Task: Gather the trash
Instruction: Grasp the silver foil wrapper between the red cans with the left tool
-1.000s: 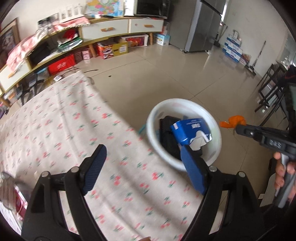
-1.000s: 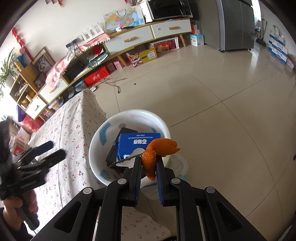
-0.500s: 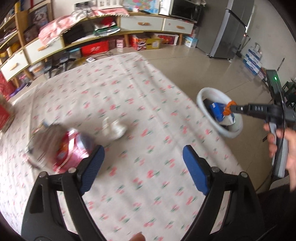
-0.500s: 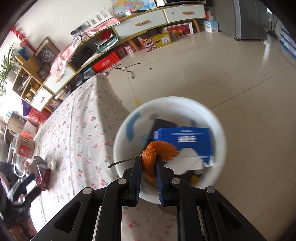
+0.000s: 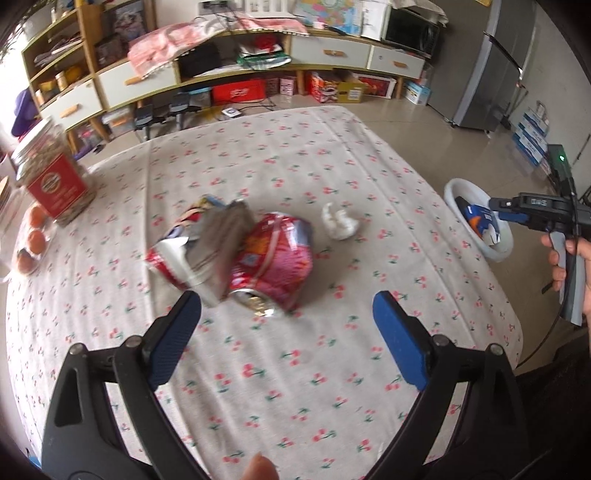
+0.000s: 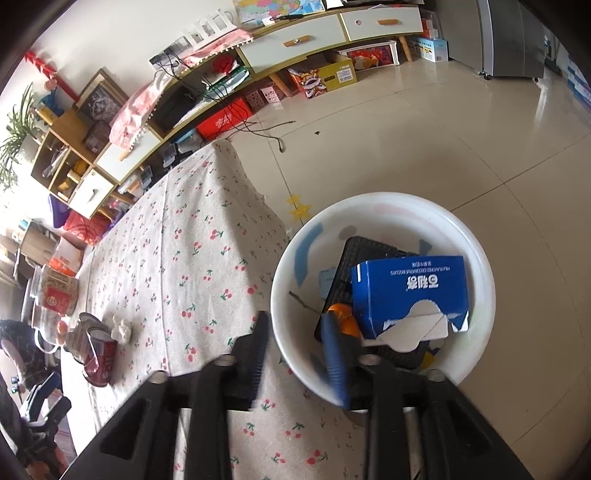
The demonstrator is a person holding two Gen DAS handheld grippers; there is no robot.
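The left tool (image 5: 286,314) hangs over the bench (image 5: 369,155) with its blue-padded fingers spread wide and nothing between them. Just beyond its fingertips a crushed red drink can (image 5: 271,264) lies on its side on the cherry-print tablecloth (image 5: 314,387), its open mouth toward the camera. A torn, crumpled snack wrapper (image 5: 207,243) touches the can's left side, and a small crumpled white tissue (image 5: 340,223) lies just to the can's right, farther away. At the far left edge of the bench stands a glass jar with a red label (image 5: 51,177), with a few oranges (image 5: 31,242) beside it. The right tool (image 6: 295,339) is also open, with a moderate gap between its fingers and nothing gripped, and it hovers at the near rim of a white plastic basin (image 6: 380,206) that sits on the tiled floor (image 6: 461,122) just off the bench's right edge. Inside the basin a blue cardboard carton (image 6: 410,291) lies on top of a black object (image 6: 364,253), and a piece of orange peel (image 6: 345,321) rests loose just beyond the right finger. In the background a long low cabinet (image 6: 325,33) with white drawers lines the far wall.
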